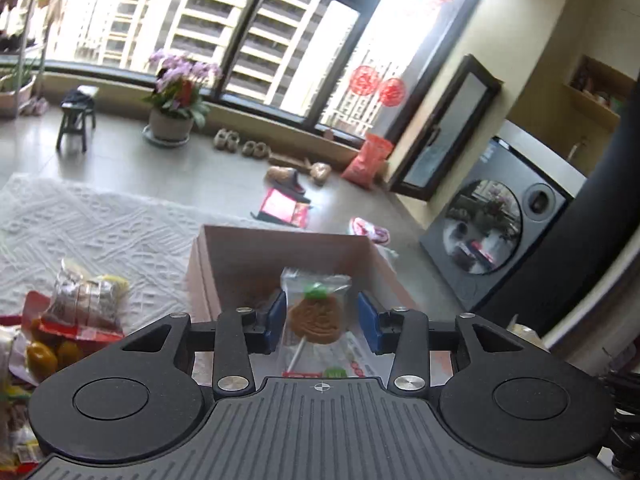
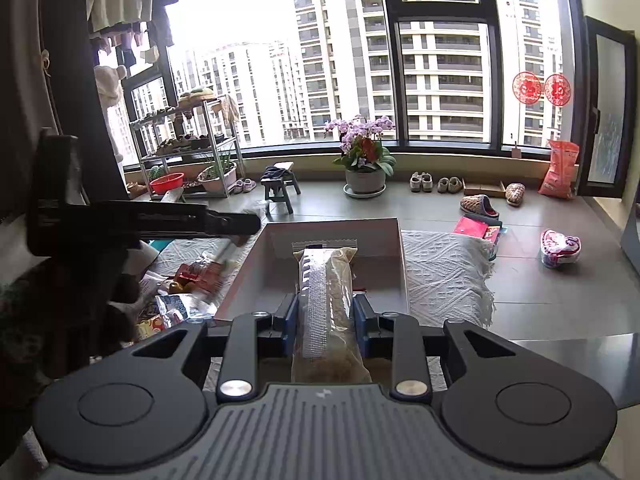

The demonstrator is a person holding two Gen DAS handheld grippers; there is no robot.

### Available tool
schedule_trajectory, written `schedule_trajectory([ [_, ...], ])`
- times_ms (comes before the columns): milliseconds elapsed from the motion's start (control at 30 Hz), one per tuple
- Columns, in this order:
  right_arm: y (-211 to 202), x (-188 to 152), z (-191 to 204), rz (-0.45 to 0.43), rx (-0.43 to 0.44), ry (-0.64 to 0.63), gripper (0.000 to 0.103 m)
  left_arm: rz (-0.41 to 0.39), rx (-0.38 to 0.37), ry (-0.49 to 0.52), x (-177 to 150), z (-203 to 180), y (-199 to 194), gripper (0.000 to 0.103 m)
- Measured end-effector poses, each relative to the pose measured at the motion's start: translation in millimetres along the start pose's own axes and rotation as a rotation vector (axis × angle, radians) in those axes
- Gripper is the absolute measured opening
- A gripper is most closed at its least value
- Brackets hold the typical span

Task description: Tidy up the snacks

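A pink cardboard box (image 1: 256, 248) stands open on a white blanket; it also shows in the right wrist view (image 2: 276, 240). My left gripper (image 1: 322, 322) is open over the box's near edge, and a wrapped orange lollipop (image 1: 314, 316) sits between its blue pads without being pinched. My right gripper (image 2: 325, 318) is shut on a long clear packet of beige snack (image 2: 326, 304) and holds it over the box. A pile of snack packets (image 1: 80, 308) lies left of the box, also in the right wrist view (image 2: 192, 280).
The white blanket (image 1: 100, 220) covers the floor around the box. A flower pot (image 2: 365, 164), a small stool (image 2: 280, 184), slippers (image 2: 480, 205) and a shelf rack (image 2: 188, 148) stand by the window. A washing machine (image 1: 492, 224) is at the right.
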State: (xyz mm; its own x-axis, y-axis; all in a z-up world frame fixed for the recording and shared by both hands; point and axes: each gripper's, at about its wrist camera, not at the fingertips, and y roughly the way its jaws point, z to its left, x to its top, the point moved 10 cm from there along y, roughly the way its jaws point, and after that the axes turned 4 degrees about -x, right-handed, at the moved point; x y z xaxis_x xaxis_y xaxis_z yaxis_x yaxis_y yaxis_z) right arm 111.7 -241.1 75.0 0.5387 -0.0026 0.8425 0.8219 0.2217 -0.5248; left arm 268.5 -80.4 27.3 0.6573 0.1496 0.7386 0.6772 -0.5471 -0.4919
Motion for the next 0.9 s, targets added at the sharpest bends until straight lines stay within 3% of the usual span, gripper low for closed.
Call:
schedule_trajectory([
  [67, 8.3, 3.1, -2.6, 0.002, -0.023, 0.001, 0.028, -0.032, -0.032, 0.023, -3.3, -0.3, -10.5, 0.044],
  [200, 36.5, 22.2, -4.7, -0.014, -0.074, -0.02, 0.028, -0.058, 0.009, 0.075, -16.1, 2.4, -37.4, 0.044],
  [300, 75.1, 52.0, -2.4, -0.068, -0.11, -0.037, 0.035, -0.008, 0.007, 0.105, -36.5, 4.0, -49.1, 0.044],
  [333, 92.4, 57.9, -3.4, -0.055, -0.138, -0.048, 0.04, 0.006, 0.018, 0.119, -43.5, 7.1, -53.2, 0.044],
  [400, 114.7, 56.4, -3.1, -0.007, -0.161, -0.048, 0.04, 0.027, 0.043, 0.139, -55.8, 16.4, -62.7, 0.044],
  [733, 72.1, -51.3, 79.8, 0.163, 0.185, -0.116, 0.04, 0.024, 0.154, 0.011, -67.2, 102.7, -103.0, 0.044],
  [800, 79.0, -63.9, 95.2, 0.204, 0.219, -0.13, 0.04, 0.007, 0.162, -0.027, -67.2, 113.4, -111.3, 0.044],
  [900, 103.9, -66.9, 106.7, 0.223, 0.196, -0.121, 0.04, -0.026, 0.179, -0.057, -66.0, 126.4, -127.8, 0.044],
])
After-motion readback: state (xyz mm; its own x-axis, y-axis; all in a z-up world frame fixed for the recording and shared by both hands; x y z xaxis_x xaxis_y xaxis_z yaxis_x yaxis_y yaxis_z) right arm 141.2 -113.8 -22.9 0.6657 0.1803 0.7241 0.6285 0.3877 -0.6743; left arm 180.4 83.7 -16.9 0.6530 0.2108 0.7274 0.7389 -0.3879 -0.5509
